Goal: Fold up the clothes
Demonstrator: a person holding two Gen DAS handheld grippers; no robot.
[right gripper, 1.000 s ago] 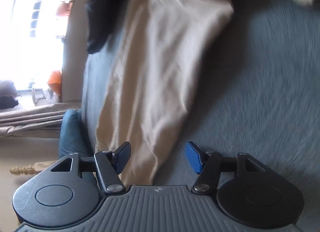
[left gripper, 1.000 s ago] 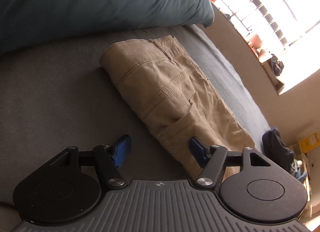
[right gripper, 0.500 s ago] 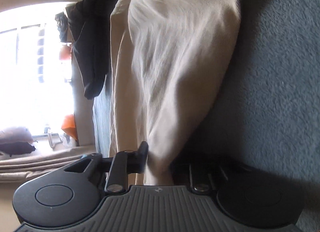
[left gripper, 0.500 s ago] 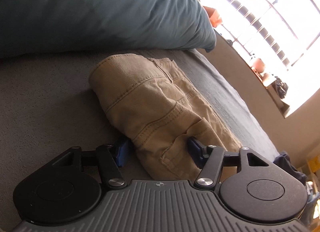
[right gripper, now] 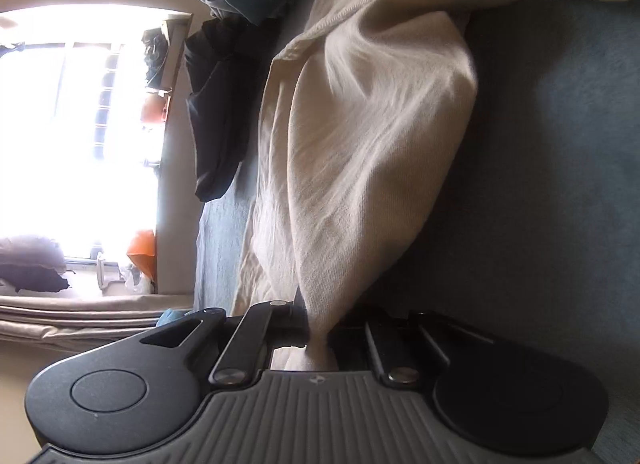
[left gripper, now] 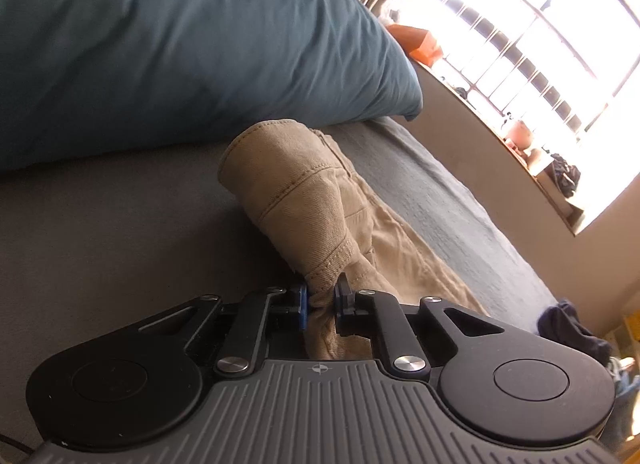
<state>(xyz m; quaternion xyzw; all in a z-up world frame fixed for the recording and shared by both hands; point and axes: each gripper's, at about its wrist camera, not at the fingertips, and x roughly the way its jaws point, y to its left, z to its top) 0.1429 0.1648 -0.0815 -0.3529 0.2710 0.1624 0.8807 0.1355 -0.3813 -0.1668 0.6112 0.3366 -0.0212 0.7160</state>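
Pinching khaki trousers (left gripper: 304, 200), both fingers (left gripper: 303, 306)

Black claw (left gripper: 320, 306) arms, blue pads, silver screws.

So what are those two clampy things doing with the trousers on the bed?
A person is folding clothes with a handheld gripper in each hand. The left gripper has just closed its jaws on a bunched edge of the tan trousers, which lie on the grey bed cover below a big teal pillow. The right gripper has just closed its jaws on another part of the same pale cloth. Both now pinch fabric, and the trousers are puckering up where they are held.
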